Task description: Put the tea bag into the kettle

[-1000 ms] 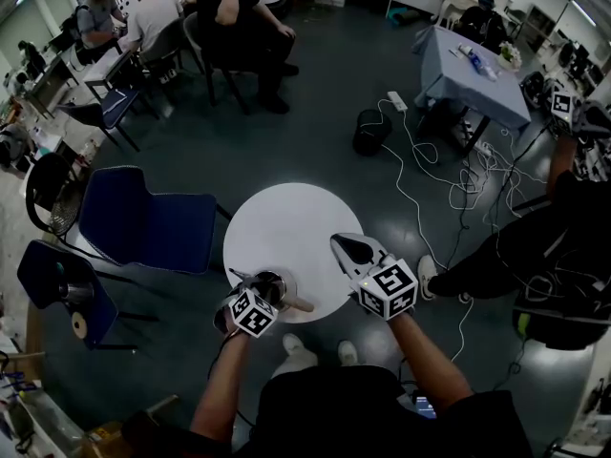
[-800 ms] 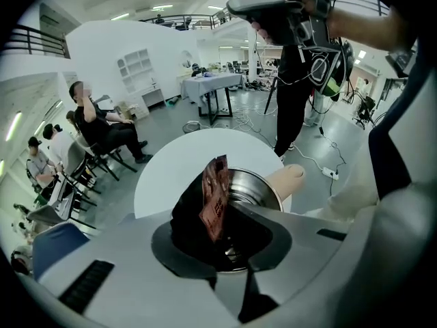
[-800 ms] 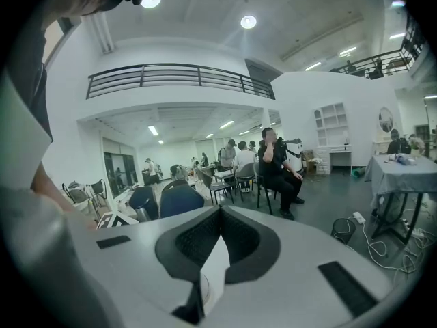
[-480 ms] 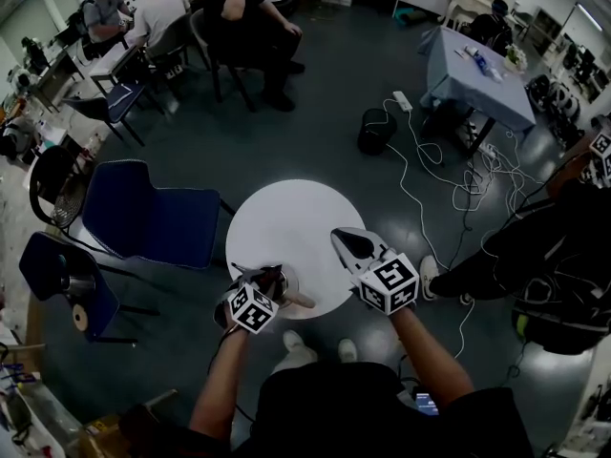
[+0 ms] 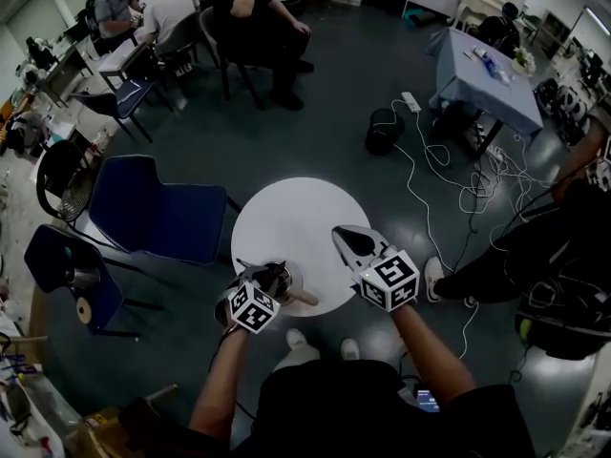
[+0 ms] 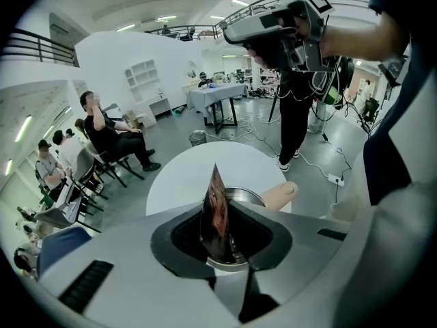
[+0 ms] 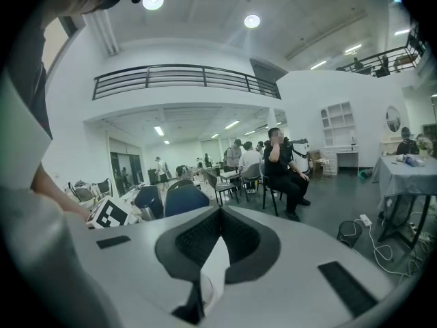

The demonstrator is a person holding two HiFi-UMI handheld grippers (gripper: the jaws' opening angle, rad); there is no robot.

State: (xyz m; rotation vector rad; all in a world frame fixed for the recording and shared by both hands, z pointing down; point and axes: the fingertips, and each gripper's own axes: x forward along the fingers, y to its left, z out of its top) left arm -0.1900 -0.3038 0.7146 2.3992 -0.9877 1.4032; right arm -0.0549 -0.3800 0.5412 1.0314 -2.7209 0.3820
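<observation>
left hand-held gripper [image 6: 220,219] pinches tea bag [image 6: 216,191] over kettle [image 6: 248,196] at near edge of surface [image 5: 286,216]; right hand-held gripper [image 7: 220,212] closed, empty

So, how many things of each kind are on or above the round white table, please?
tea bag: 1
kettle: 1
grippers: 2, the left gripper shut on the tea bag, and the right gripper shut and empty
total: 4

Round white table [image 5: 291,219], blue chair [image 5: 158,213], black bin [image 5: 383,132], tangled white cables [image 5: 477,181], seated people [image 5: 256,22]
</observation>
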